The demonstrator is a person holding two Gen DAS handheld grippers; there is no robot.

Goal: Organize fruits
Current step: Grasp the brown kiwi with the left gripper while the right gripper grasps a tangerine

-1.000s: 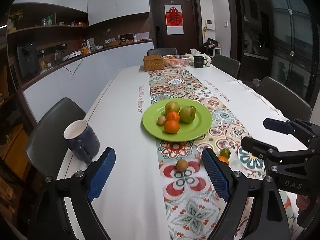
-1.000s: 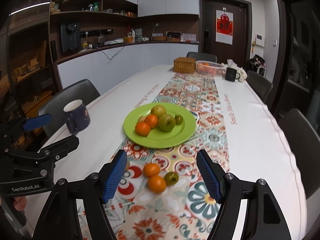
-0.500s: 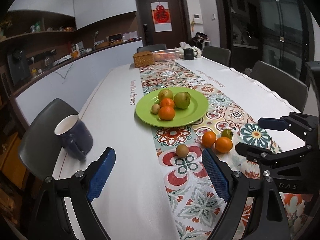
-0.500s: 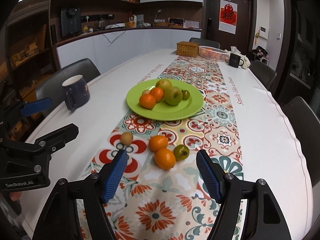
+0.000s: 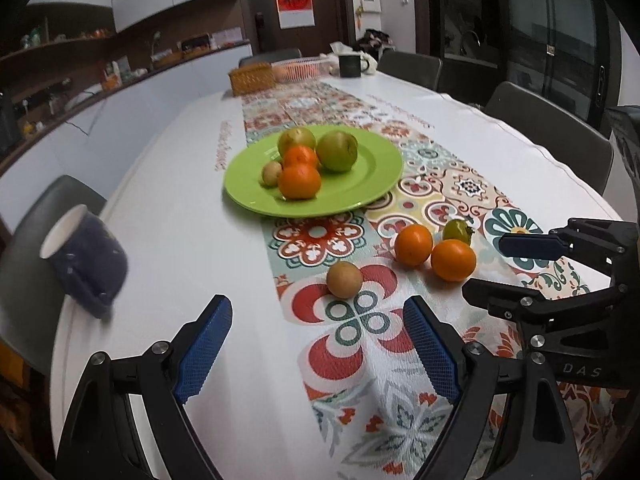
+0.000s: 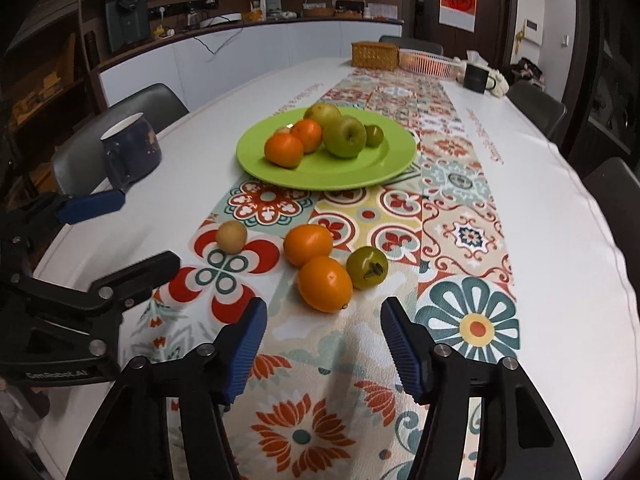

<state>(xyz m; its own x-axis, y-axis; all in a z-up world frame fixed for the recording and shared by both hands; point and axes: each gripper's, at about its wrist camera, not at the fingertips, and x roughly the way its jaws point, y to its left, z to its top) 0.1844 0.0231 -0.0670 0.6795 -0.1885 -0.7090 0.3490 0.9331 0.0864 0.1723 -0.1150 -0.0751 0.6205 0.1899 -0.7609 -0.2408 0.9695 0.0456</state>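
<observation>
A green plate on the patterned runner holds two oranges, green apples and small fruits. Loose on the runner lie a small brown fruit, two oranges and a small green fruit. My left gripper is open just short of the brown fruit, nothing between its pads. My right gripper hangs just short of the nearer orange; its jaws are closing, with nothing between them.
A dark blue mug stands near the table's left edge. At the far end sit a wicker box, a white basket and a black mug. Grey chairs ring the table.
Both grippers have come down and closer to the loose fruits, which now look larger. The right gripper's fingers stand narrower than before; the left gripper's gap is unchanged.
</observation>
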